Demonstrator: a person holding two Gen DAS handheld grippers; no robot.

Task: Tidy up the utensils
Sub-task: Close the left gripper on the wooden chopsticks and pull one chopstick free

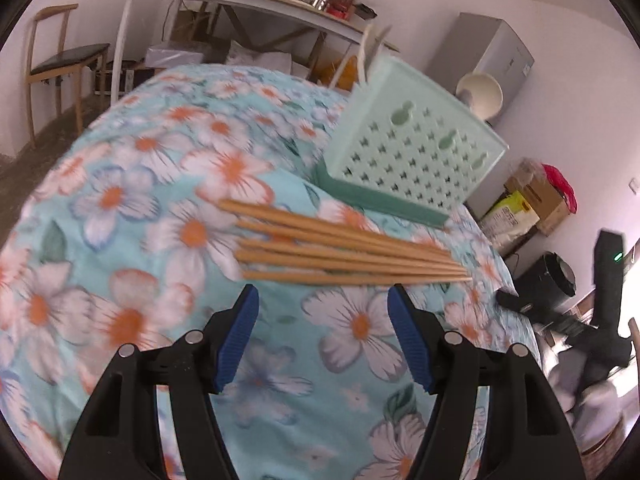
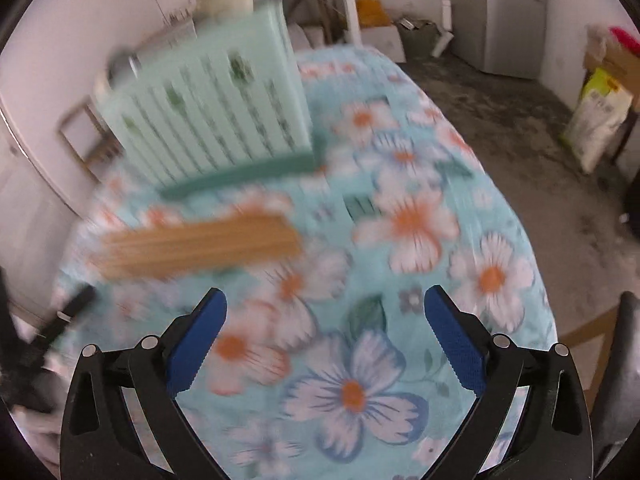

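Observation:
Several wooden chopsticks (image 1: 344, 252) lie in a loose fan on the floral tablecloth (image 1: 160, 184), just ahead of my left gripper (image 1: 322, 302). Its jaws are open and hold nothing. Behind the chopsticks stands a mint-green perforated utensil holder (image 1: 416, 148) on a darker green base, with white utensil handles (image 1: 366, 54) sticking out of its top. The right wrist view is blurred: the chopsticks (image 2: 200, 246) lie ahead and to the left of my right gripper (image 2: 326, 300), whose jaws stand wide open over the cloth with nothing between them. The holder (image 2: 212, 108) rises behind.
A cream bowl (image 1: 480, 94) sits behind the holder. The table edge (image 2: 532, 240) drops to a bare floor on the right. The other gripper's black body (image 1: 608, 308) shows at the right edge. A shelf table, a chair and boxes stand further back.

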